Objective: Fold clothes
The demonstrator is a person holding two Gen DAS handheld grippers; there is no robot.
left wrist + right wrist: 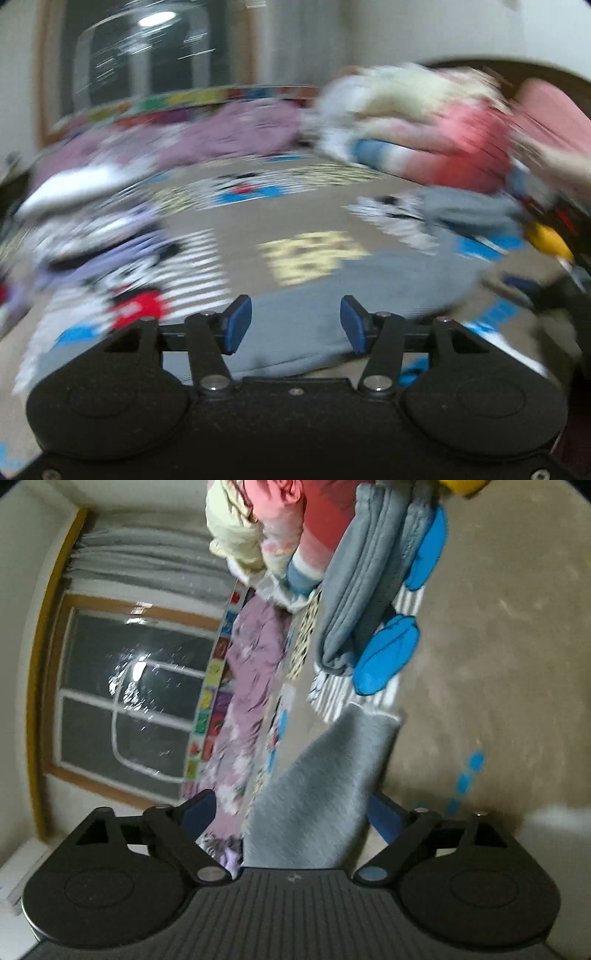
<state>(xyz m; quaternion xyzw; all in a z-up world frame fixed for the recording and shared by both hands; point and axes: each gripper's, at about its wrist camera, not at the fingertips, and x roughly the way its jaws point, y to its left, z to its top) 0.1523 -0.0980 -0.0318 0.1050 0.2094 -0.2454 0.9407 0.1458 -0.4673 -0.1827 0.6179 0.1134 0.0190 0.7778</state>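
Grey garment (pixel 317 797) between right claw (pixel 295 819) fingers

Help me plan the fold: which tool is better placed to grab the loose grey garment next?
Probably left. The left tool is open with the grey garment lying right between and ahead of its fingers. The right tool also looks open, but grey cloth already fills its gap.

Your bed (pixel 236 236), under a cartoon-print sheet, carries a grey garment (pixel 332 295), a lilac blanket (pixel 236 133) and stacked clothes (pixel 424 122).
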